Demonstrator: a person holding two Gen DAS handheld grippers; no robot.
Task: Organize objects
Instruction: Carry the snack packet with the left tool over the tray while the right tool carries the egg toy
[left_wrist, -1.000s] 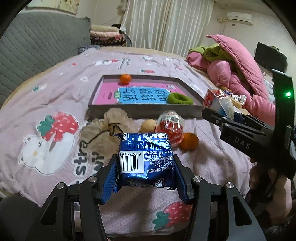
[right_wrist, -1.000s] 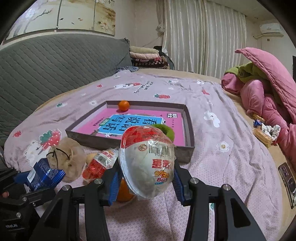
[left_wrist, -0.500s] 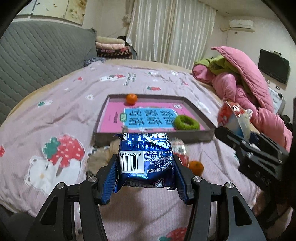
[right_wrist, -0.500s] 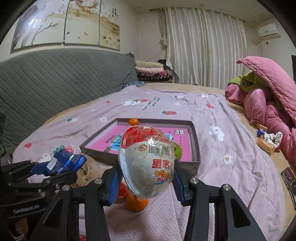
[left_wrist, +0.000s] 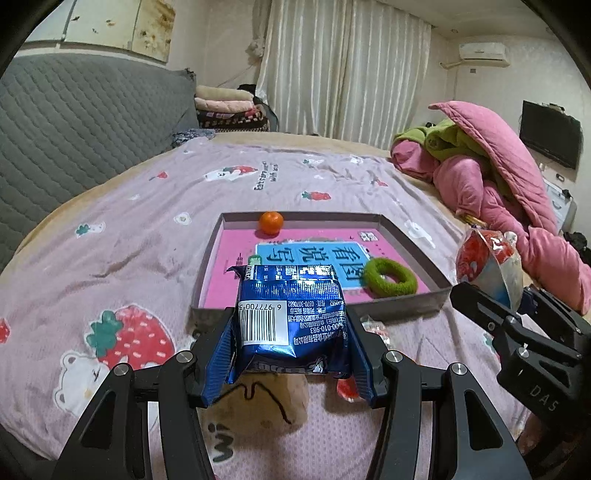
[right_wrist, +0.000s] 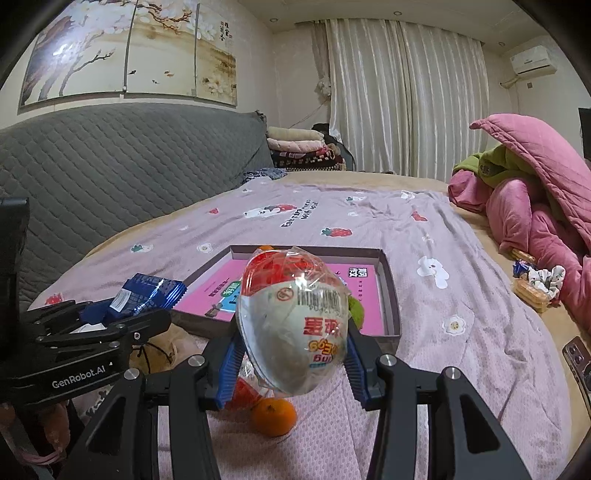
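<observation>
Carrying both items toward the tray (left_wrist: 413, 236): left gripper (left_wrist: 291, 354) clamped on blue snack packet (left_wrist: 291, 314), right gripper (right_wrist: 293, 369) clamped on wrapped egg (right_wrist: 295, 325). Orange (left_wrist: 270, 222) and green ring (left_wrist: 389, 277) already inside; another orange (right_wrist: 274, 416) left on bed.

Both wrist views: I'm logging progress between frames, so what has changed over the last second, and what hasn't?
Both hand-held grippers rose and advanced toward the shallow grey tray. The left hand-held gripper still clamps the blue foil snack packet; the right hand-held gripper still clamps the plastic-wrapped red-and-white egg-shaped toy. Nothing was released. The small orange and green fuzzy ring stay in the tray.
</observation>
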